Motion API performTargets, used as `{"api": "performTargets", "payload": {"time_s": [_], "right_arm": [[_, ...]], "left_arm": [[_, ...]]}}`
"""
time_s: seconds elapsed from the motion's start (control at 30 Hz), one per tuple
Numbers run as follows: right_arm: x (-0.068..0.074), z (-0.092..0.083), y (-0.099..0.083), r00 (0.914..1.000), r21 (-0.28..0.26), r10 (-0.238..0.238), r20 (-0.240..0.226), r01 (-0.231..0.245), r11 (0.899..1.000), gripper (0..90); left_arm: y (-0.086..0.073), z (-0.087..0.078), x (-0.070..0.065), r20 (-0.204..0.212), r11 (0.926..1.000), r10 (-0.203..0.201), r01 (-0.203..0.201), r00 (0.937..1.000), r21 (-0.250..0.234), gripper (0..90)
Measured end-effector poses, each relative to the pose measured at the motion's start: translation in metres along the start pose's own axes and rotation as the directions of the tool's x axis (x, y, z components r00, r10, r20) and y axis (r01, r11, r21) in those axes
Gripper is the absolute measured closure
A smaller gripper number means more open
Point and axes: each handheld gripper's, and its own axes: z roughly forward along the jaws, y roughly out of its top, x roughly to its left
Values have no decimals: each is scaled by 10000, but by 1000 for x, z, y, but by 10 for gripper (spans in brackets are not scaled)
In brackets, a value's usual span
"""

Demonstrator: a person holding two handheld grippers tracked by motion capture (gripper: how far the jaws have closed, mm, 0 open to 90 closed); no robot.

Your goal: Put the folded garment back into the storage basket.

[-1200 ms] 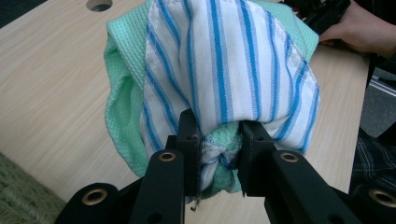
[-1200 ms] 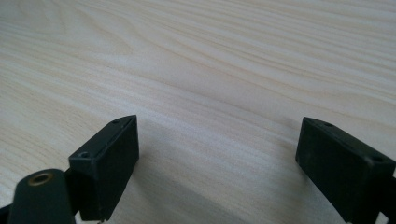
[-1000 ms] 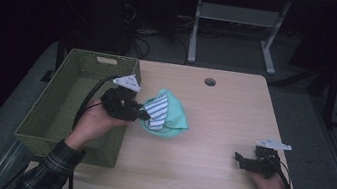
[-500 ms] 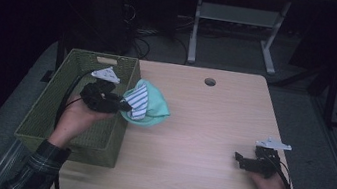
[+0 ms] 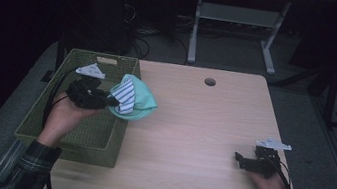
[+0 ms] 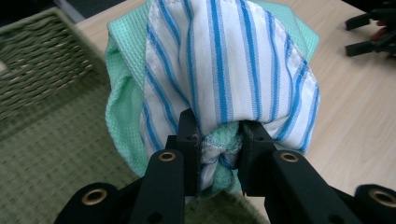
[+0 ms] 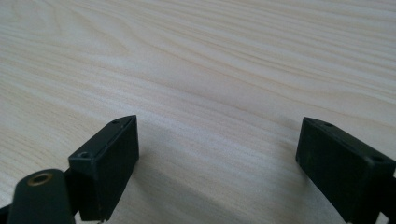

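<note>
No writing or brand could be read on anything in the frames. The table (image 5: 201,130), a pale wood top with a round cable hole (image 5: 210,82) near its far edge, lay bare across its middle and right half, leaving wide room there. The green woven basket (image 5: 51,122) sat along the table's left edge, its far rim near the far-left corner and its near rim short of the near edge. The cloth bundle (image 5: 132,100), a mint-green waffle cloth wrapped with a white, blue-striped one, hung over the basket's right rim, partly above the basket and partly above the table top. The left gripper (image 5: 105,101) was held over the basket's far half, its jaws closed tight on a pinched fold of the bundle (image 6: 219,93), as the left gripper view showed. The right gripper (image 5: 239,159) rested near the table's near-right corner, well apart from the bundle, its jaws standing wide apart over bare wood with nothing between them.
</note>
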Motion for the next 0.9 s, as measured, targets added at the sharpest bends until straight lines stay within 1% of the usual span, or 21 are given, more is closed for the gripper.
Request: {"api": "performTargets", "payload": {"time_s": [0.03, 0.07, 0.1, 0.13, 0.2, 0.27, 0.33, 0.37, 0.4, 0.43, 0.47, 0.63, 0.67, 0.7, 0.77, 0.83, 0.87, 0.9], "right_arm": [[0, 0, 0, 10000, -1, 1, 0, -1, 10000, 127], [0, 0, 0, 10000, -1, 1, 0, -1, 10000, 127], [0, 0, 0, 10000, 1, 1, -1, -1, 10000, 127], [0, 0, 0, 10000, 1, 0, 1, 0, 10000, 127], [0, 0, 0, 10000, 2, 3, 1, -3, 10000, 127], [0, 0, 0, 10000, 4, 2, -1, -2, 10000, 127], [0, 0, 0, 10000, 1, -2, 1, 2, 10000, 127], [0, 0, 0, 10000, 0, 0, 1, 0, 10000, 127], [0, 0, 0, 10000, -1, -1, 1, 1, 10000, 127], [0, 0, 0, 10000, -1, -1, 1, 1, 10000, 127], [0, 0, 0, 10000, 1, -3, 2, 3, 10000, 127], [0, 0, 0, 10000, 3, 0, 1, 0, 10000, 127], [0, 0, 0, 10000, 3, 0, 1, 0, 10000, 127], [0, 0, 0, 10000, 0, -7, 0, 7, 10000, 127], [0, 0, 0, 10000, 1, -3, 0, 3, 10000, 127], [0, 0, 0, 10000, 0, -9, 0, 9, 10000, 127], [0, 0, 0, 10000, 0, -9, 0, 9, 10000, 127], [0, 0, 0, 10000, 0, -9, 1, 9, 10000, 127]], "left_arm": [[-2, -3, 4, -134, 10000, -84, 84, 9999, -28, 731], [-2, -3, 4, -134, 10000, -84, 84, 9999, -28, 731], [-5, -5, 7, -294, 9998, -190, 189, 9994, -36, 731], [-6, -7, 9, -332, 9996, -261, 259, 9991, -63, 731], [-7, -8, 12, -368, 9997, -250, 248, 9990, -63, 731], [-12, -11, 17, -536, 9989, -460, 455, 9975, -109, 731], [-15, -13, 21, -634, 9984, -560, 553, 9964, -129, 730], [-15, -13, 21, -634, 9984, -560, 553, 9964, -129, 731], [-19, -15, 25, -747, 9980, -627, 619, 9952, -125, 730], [-19, -15, 25, -747, 9980, -627, 619, 9952, -125, 730], [-22, -16, 29, -873, 9971, -762, 753, 9933, -143, 730], [-30, -21, 39, -1156, 9952, -982, 975, 9884, -110, 730], [-30, -21, 39, -1156, 9952, -982, 975, 9884, -110, 730], [-33, -23, 43, -1313, 9942, -1078, 1072, 9855, -112, 729], [-38, -24, 47, -1447, 9925, -1222, 1217, 9819, -124, 730], [-41, -25, 50, -1572, 9914, -1303, 1305, 9789, -94, 729], [-41, -25, 50, -1572, 9914, -1303, 1305, 9789, -94, 729], [-46, -25, 54, -1745, 9908, -1332, 1355, 9756, 11, 729]]}}
